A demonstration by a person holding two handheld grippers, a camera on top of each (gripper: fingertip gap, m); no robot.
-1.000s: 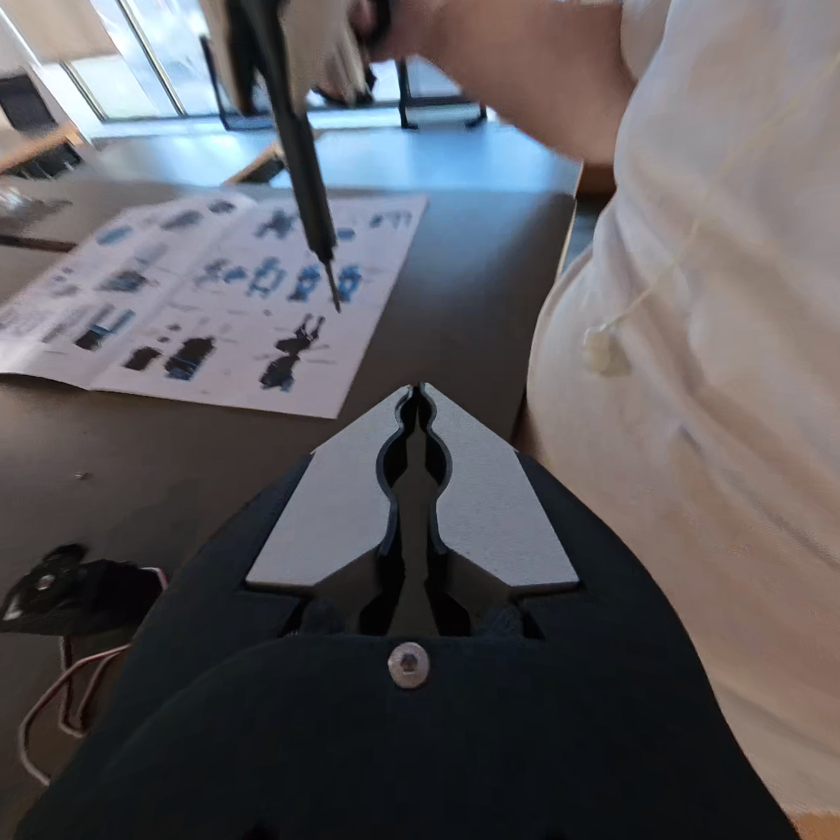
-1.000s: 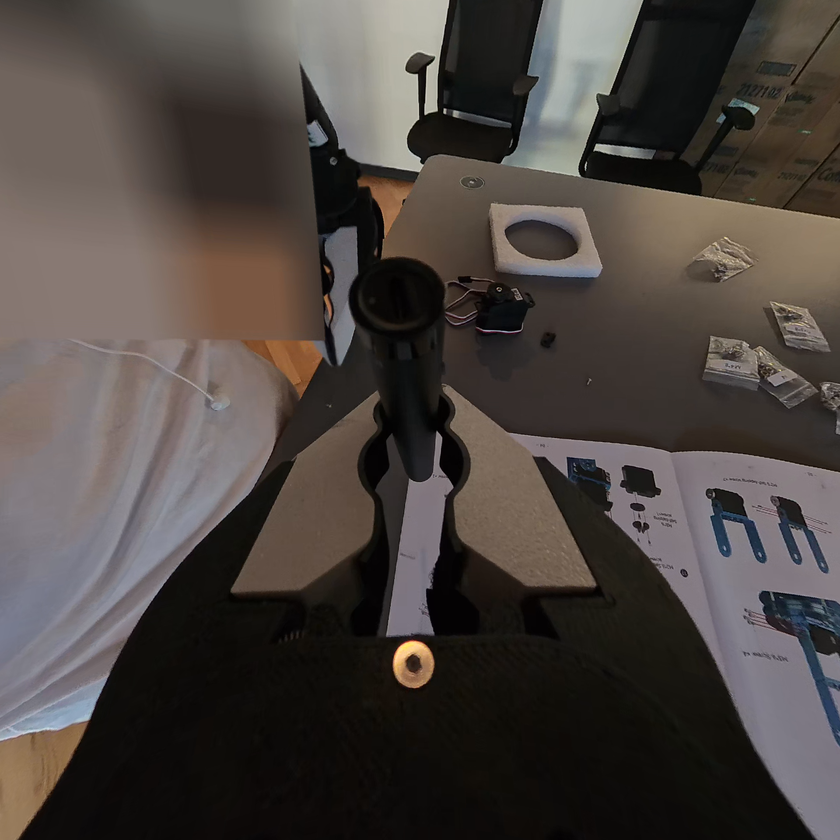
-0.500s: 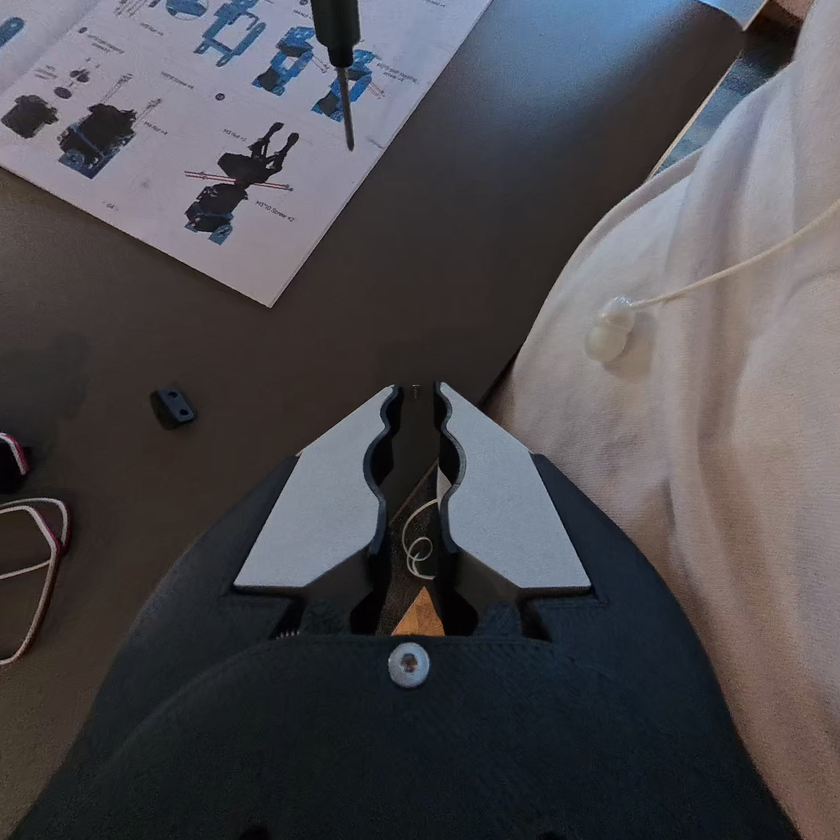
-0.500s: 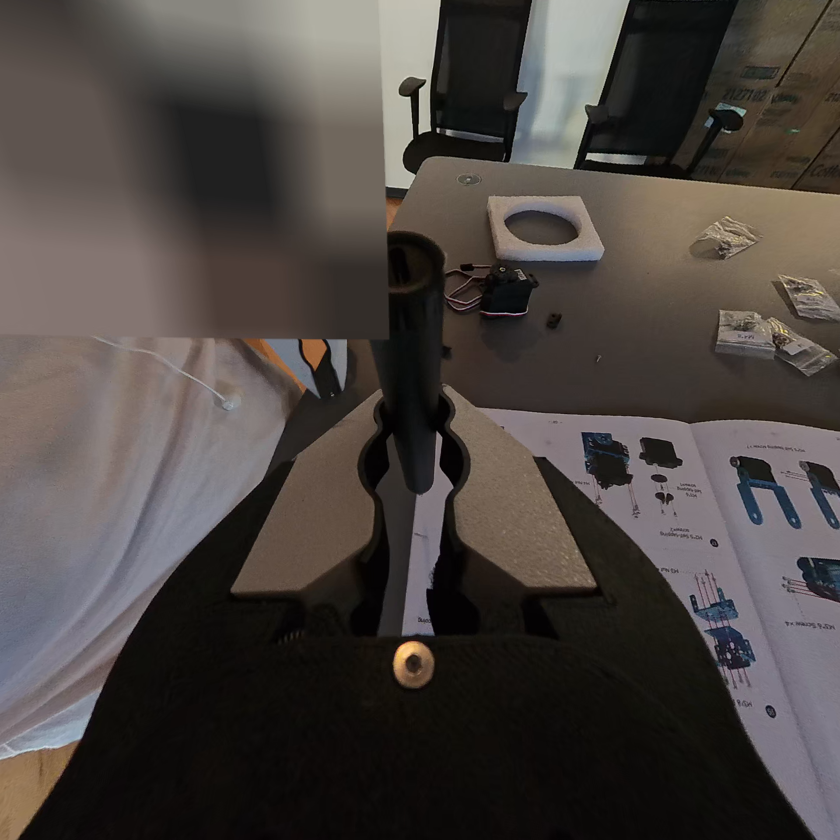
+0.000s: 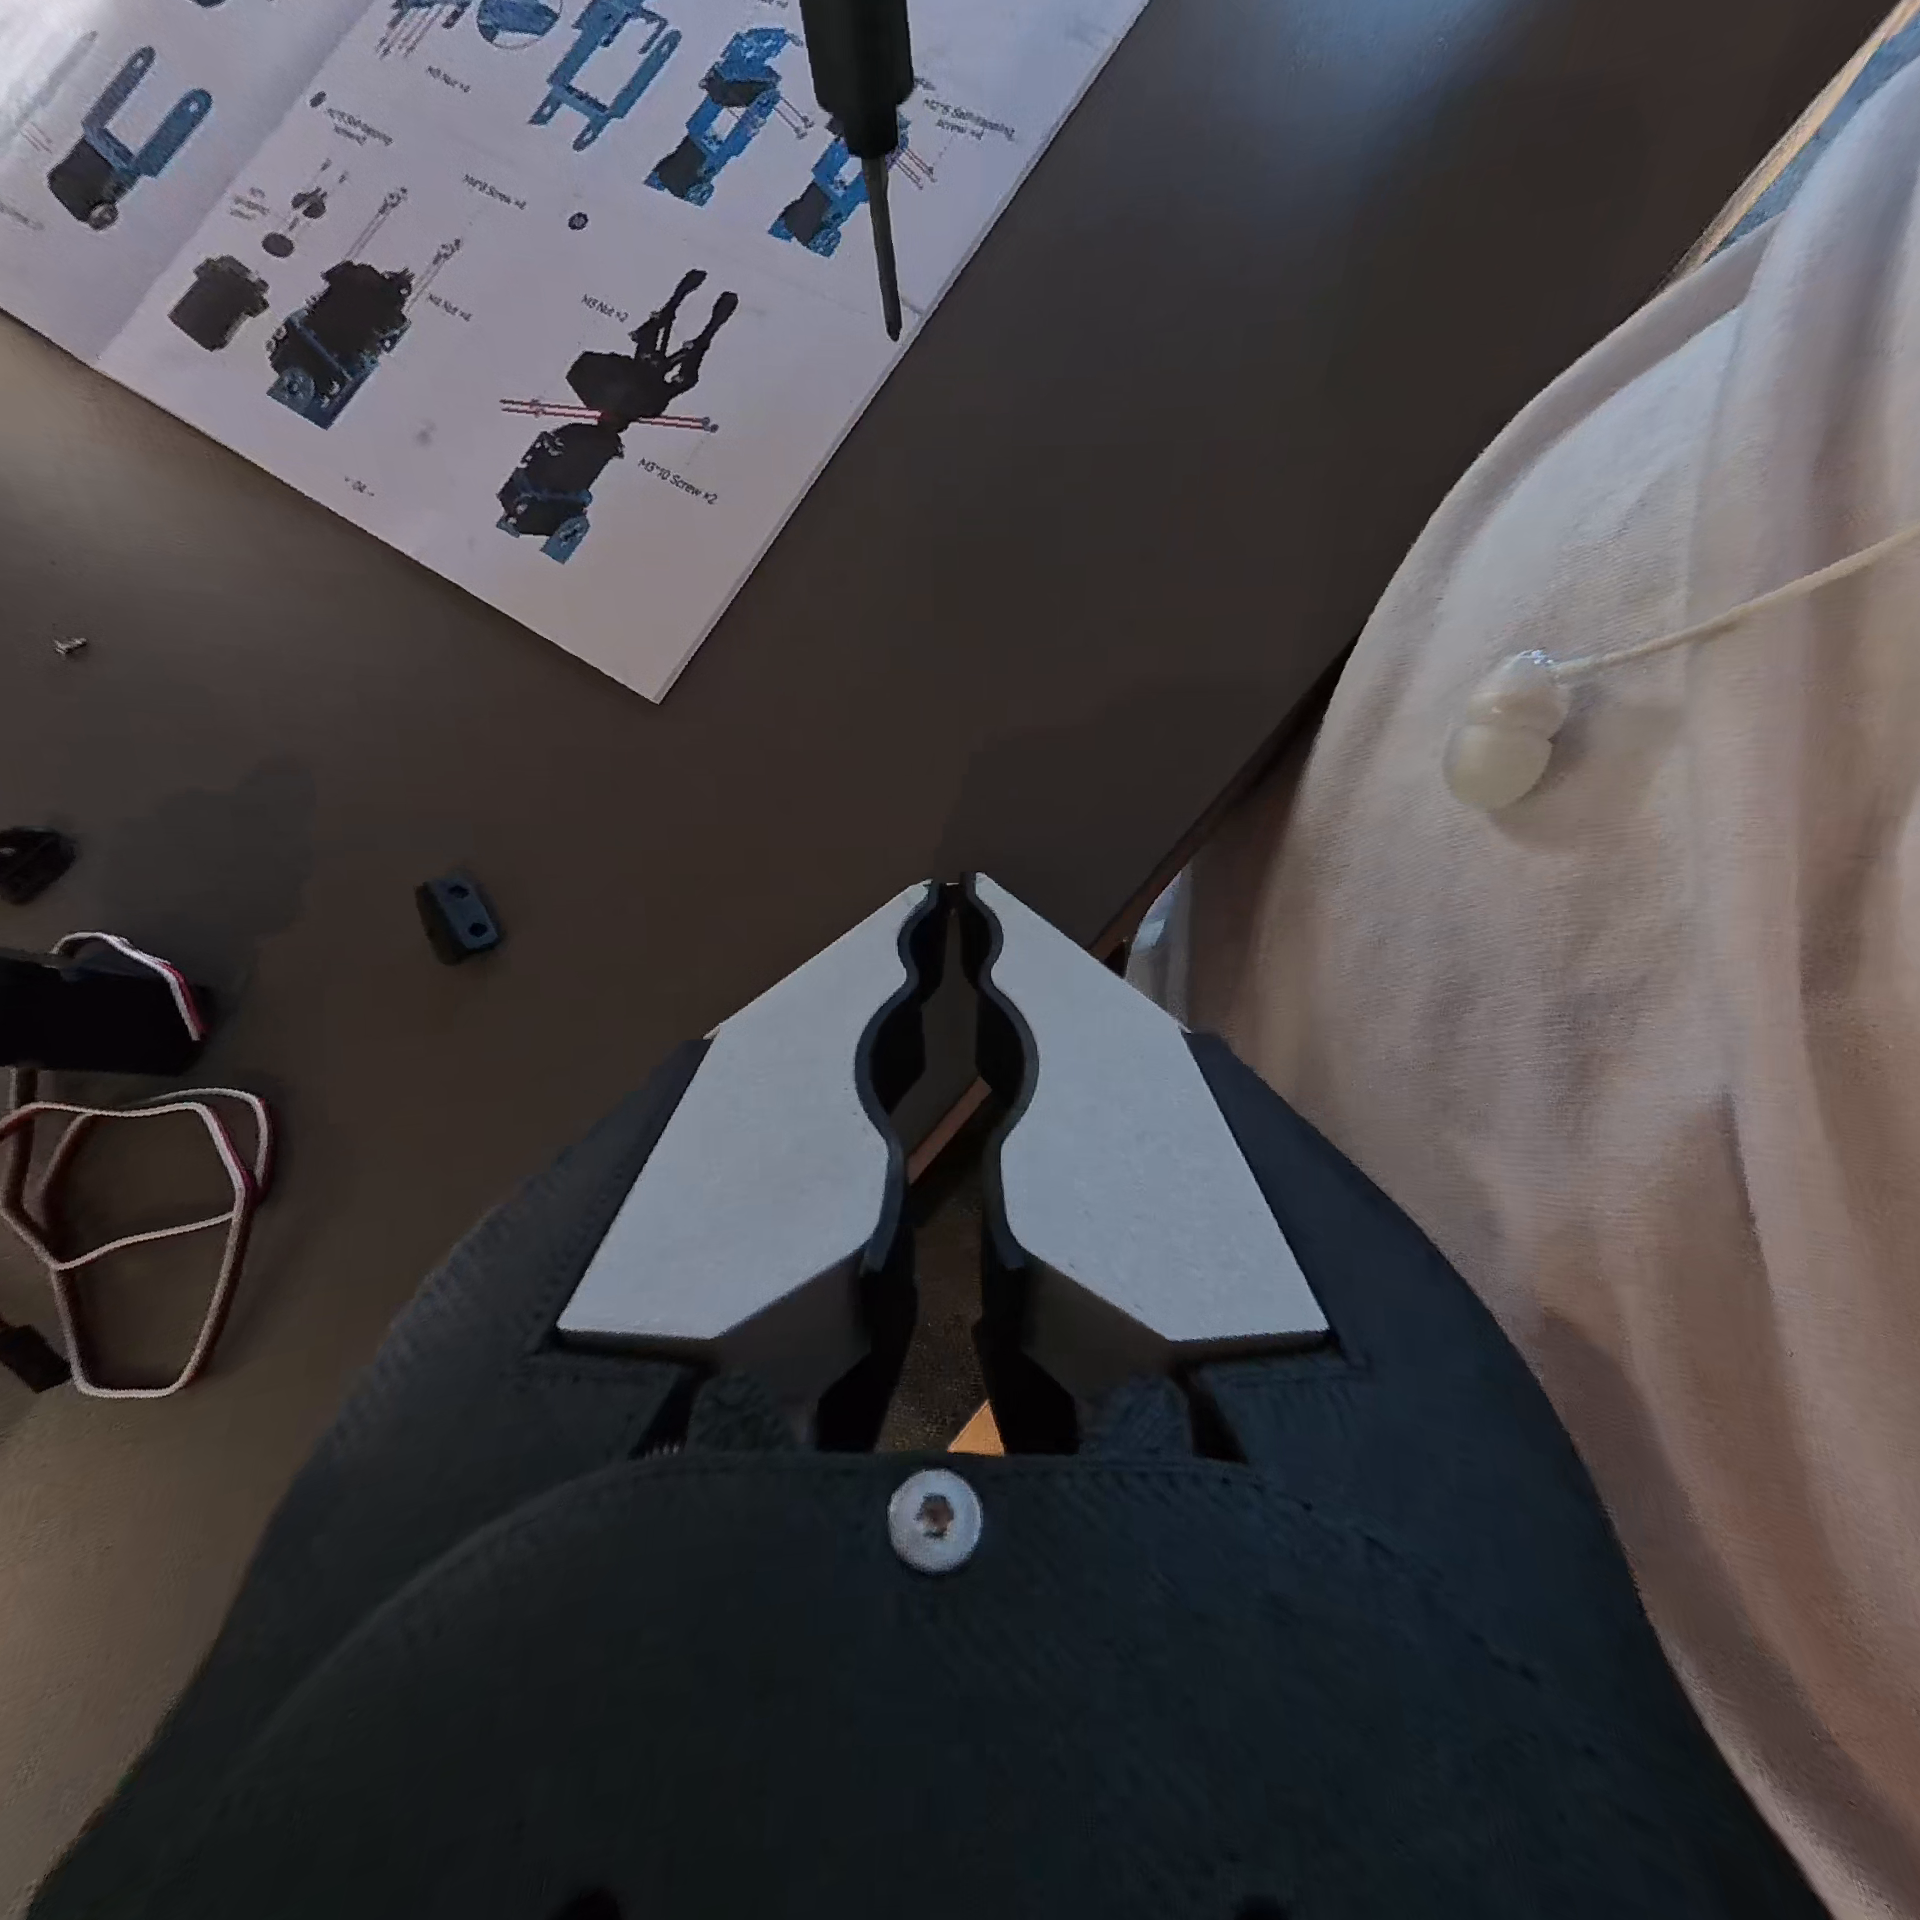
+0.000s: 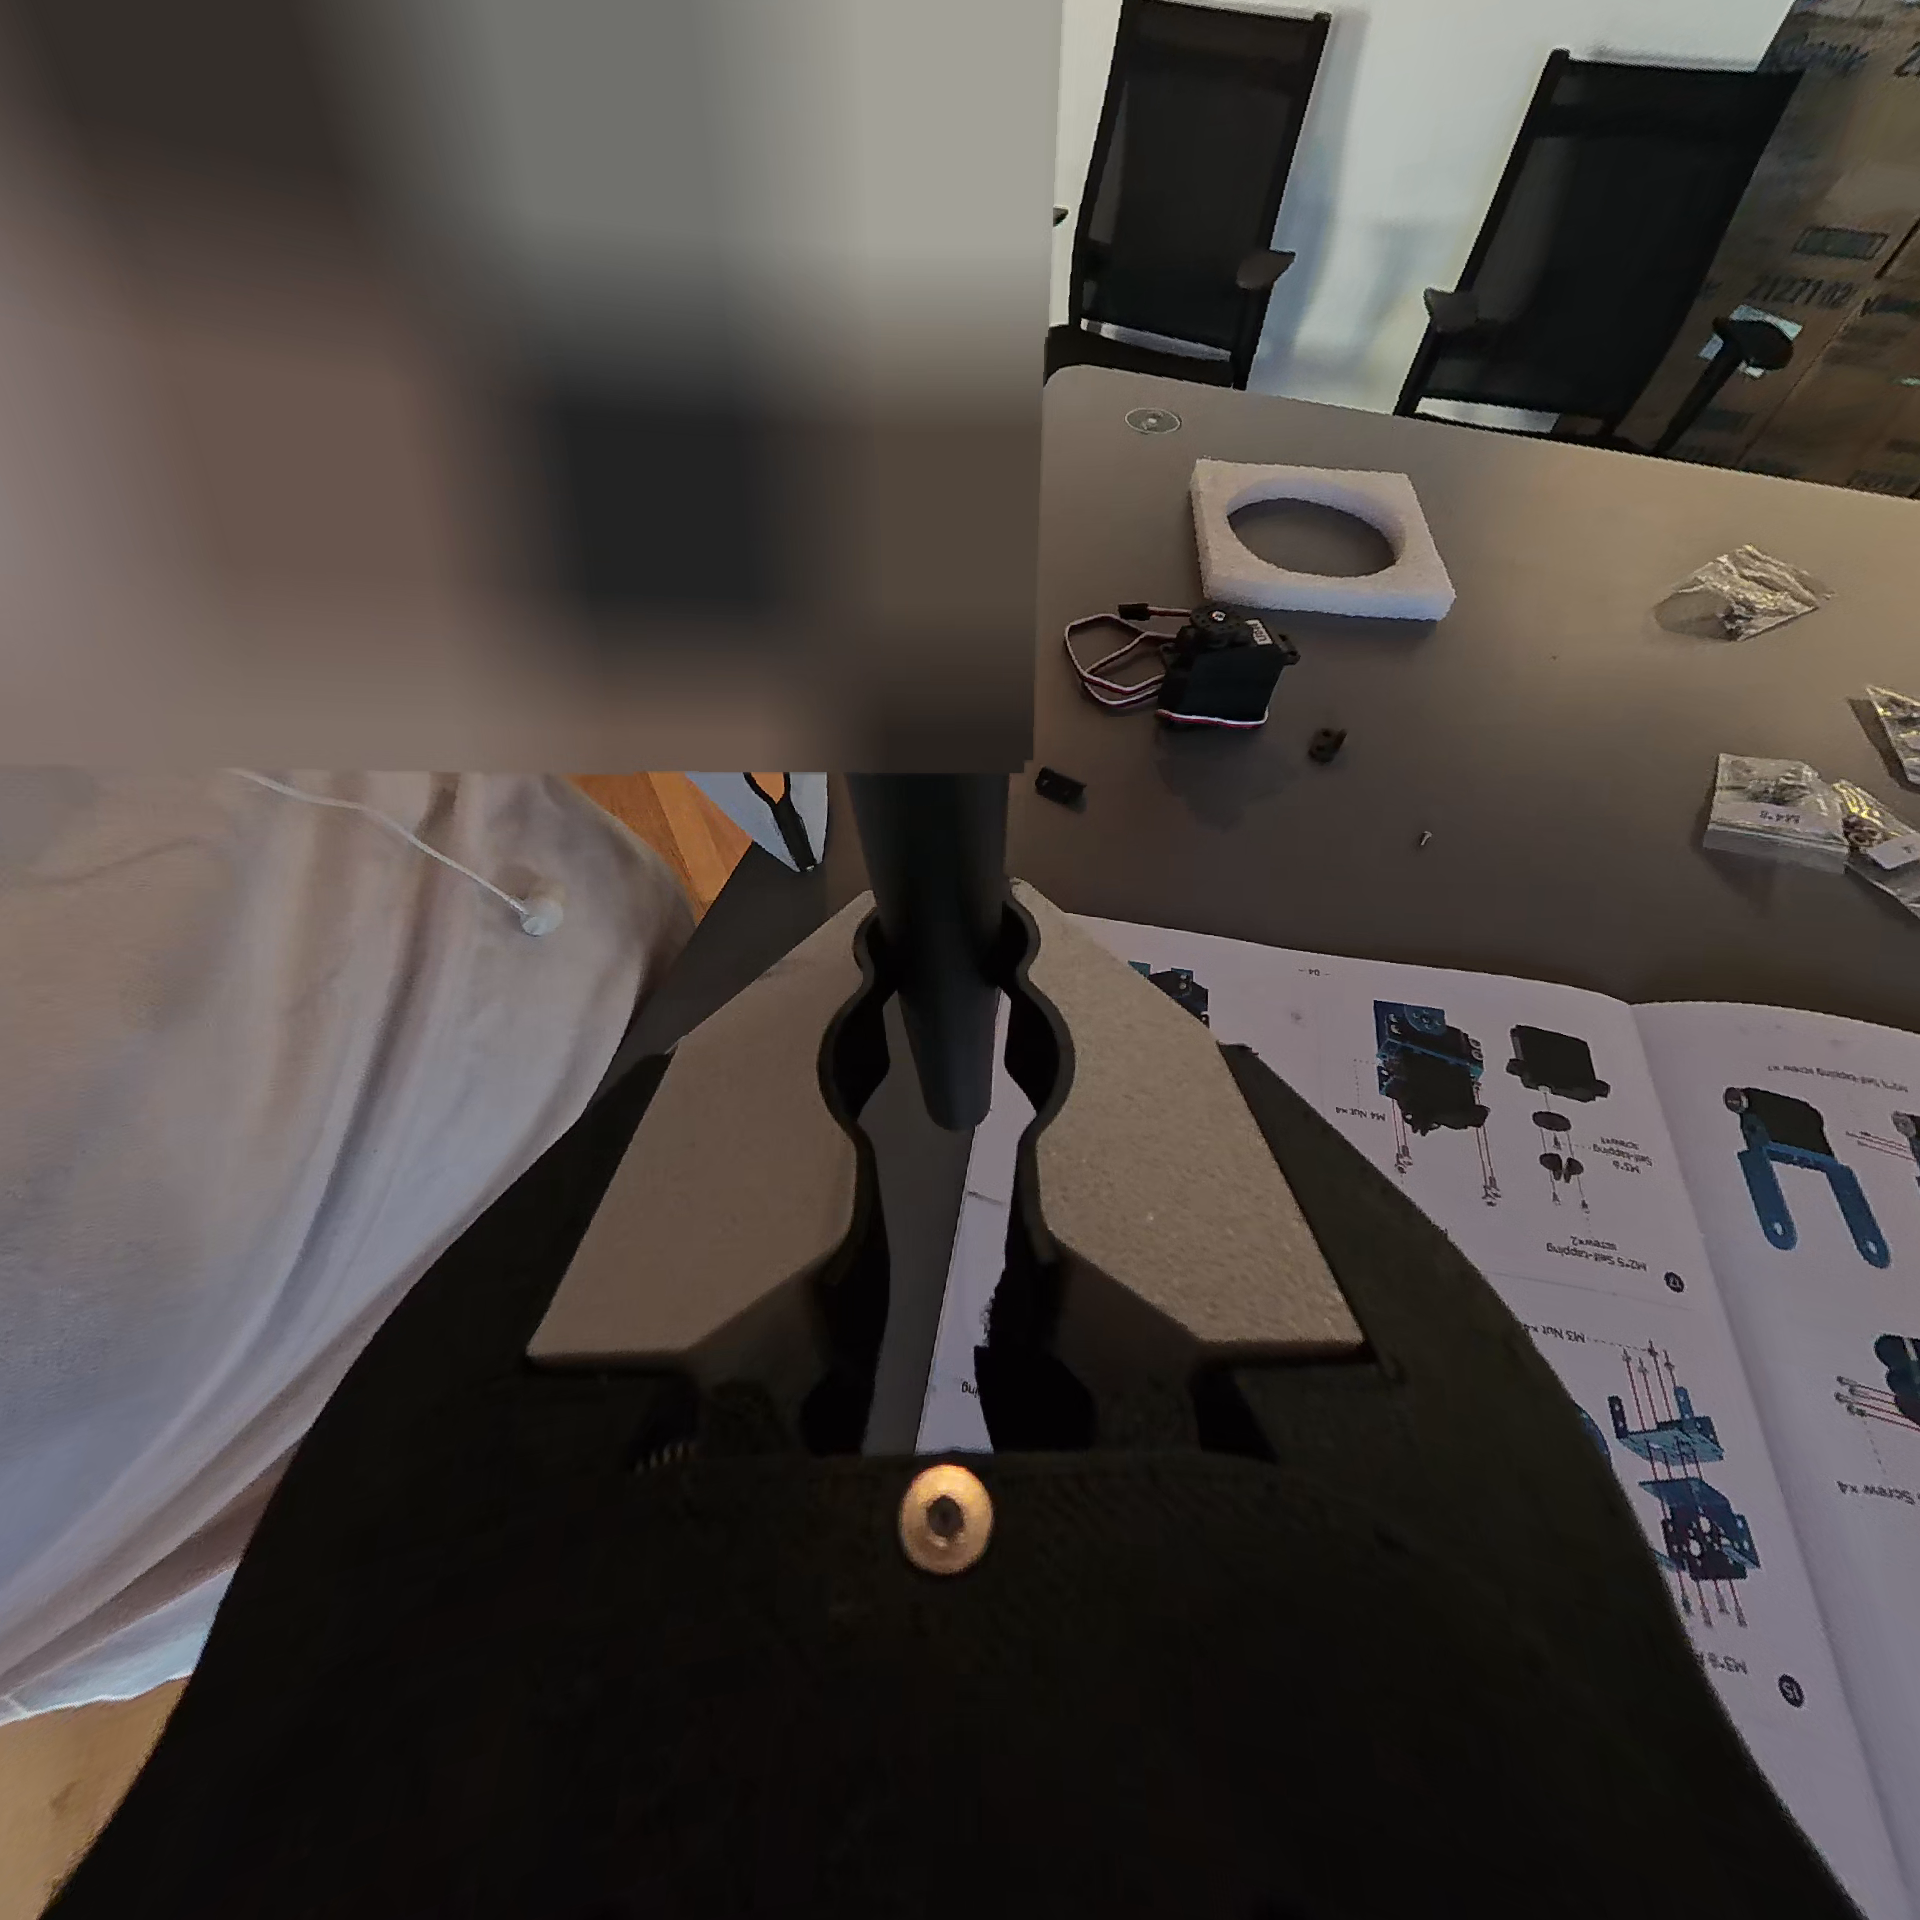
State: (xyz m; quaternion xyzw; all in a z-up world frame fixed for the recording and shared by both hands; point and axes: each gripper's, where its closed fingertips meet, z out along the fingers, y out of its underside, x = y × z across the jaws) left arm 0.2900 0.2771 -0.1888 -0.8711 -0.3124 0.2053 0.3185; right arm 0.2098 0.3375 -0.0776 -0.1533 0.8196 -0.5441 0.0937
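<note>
My left gripper [image 5: 951, 885] hangs over the dark table [image 5: 1039, 623] near its edge, beside a person's white shirt [image 5: 1610, 1039]. Its fingertips are nearly together and seem to pinch a tiny screw. My right gripper [image 6: 940, 914] is shut on the black handle of a screwdriver [image 6: 935, 987], held upright over an open instruction booklet [image 6: 1455, 1143]. In the left wrist view the screwdriver [image 5: 868, 114] points down, its tip just above the booklet [image 5: 416, 291]. The top of the handle is hidden by a blurred patch.
A black servo [image 6: 1216, 675] with looped wires lies beside a white foam square [image 6: 1320, 540]; it shows at the left edge [image 5: 94, 1018] of the left wrist view. Small black parts [image 5: 460, 920], a loose screw [image 5: 71, 645] and bags of hardware [image 6: 1766, 810] lie about. Chairs [image 6: 1174, 187] stand behind. My right fingertips sit around 15 centimeters from my left ones. From either gripper's tips it is about 20 centimeters to the black servo [image 6: 1216, 675].
My left gripper tipped down toward the table edge, opened a little and closed again on a tiny screw. The right gripper shifted slightly with the screwdriver still in it.
</note>
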